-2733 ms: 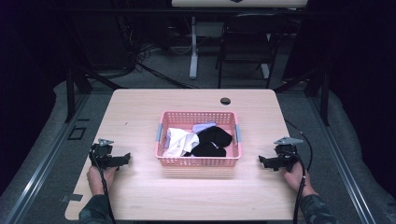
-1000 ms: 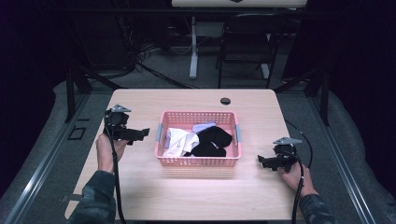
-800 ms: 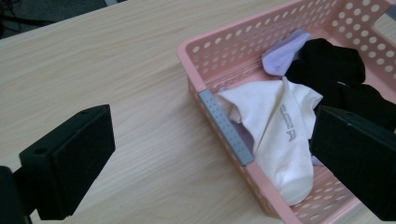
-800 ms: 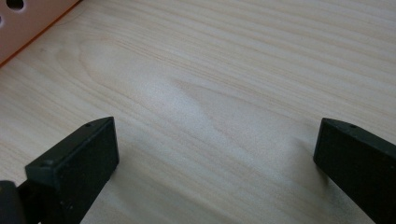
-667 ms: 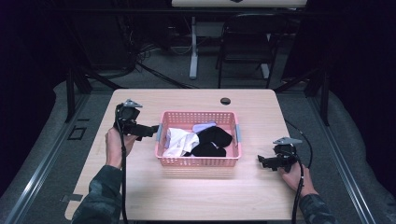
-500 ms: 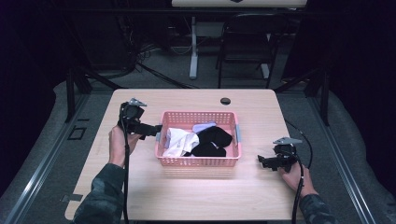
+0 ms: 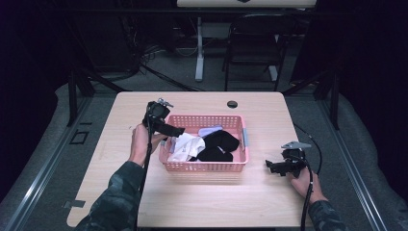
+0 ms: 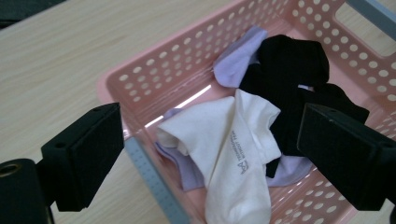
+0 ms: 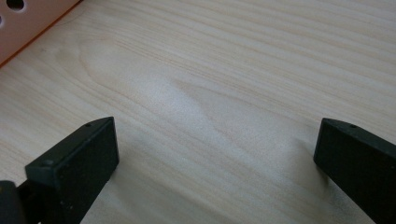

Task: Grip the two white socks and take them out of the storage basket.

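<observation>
A pink perforated basket point(image 7: 204, 167) point(image 8: 154, 60) stands mid-table with a white sock point(image 7: 185, 147) point(image 8: 233, 154), black socks point(image 7: 216, 144) point(image 8: 289, 70) and a lilac sock point(image 7: 209, 131) point(image 8: 238, 56) inside. My left gripper point(image 7: 177, 131) point(image 8: 217, 154) hovers over the basket's left end, pointing down at the white sock. Its jaws are open and have just been closing slightly; the sock lies below them, untouched. My right gripper point(image 7: 270, 166) point(image 9: 215, 163) rests low over bare table to the right of the basket, open, nothing between its fingers.
The basket has grey handles at its ends point(image 7: 245, 139) point(image 8: 149, 177). A small black round cap point(image 7: 232, 104) sits in the wooden table point(image 7: 216, 202) near its far edge. A chair point(image 7: 255, 43) and a table leg stand beyond.
My left gripper has travelled from the table's left front forward and right to above the basket's left end. The right gripper has stayed put.
</observation>
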{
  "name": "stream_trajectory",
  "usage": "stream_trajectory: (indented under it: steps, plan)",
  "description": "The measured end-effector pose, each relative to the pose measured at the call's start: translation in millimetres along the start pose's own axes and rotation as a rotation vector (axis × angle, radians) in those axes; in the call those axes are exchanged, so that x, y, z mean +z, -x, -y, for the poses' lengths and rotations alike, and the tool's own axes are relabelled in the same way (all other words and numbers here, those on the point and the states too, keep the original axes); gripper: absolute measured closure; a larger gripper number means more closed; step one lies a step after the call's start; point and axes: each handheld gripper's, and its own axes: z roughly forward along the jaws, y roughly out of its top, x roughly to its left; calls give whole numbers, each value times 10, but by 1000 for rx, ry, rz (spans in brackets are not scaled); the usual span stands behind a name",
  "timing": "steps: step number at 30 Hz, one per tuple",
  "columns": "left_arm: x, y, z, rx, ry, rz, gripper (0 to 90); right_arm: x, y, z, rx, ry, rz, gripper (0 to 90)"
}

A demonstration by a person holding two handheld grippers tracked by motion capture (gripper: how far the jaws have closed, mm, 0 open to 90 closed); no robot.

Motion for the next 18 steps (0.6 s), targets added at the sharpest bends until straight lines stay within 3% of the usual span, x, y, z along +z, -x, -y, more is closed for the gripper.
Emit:
stream_trajectory:
  steps: [6, 11, 18]
  plan:
    - [200, 20, -28, -8, -51, 22, 196, 3, 8, -2, -7, 0, -3, 0]
    - [350, 85, -41, 12, -103, 52, 260, 0, 10, -3, -10, -3, -5, 0]
    - [548, 130, 10, 25, -208, 82, 422, -1, 10, 3, -8, 4, -2, 0]
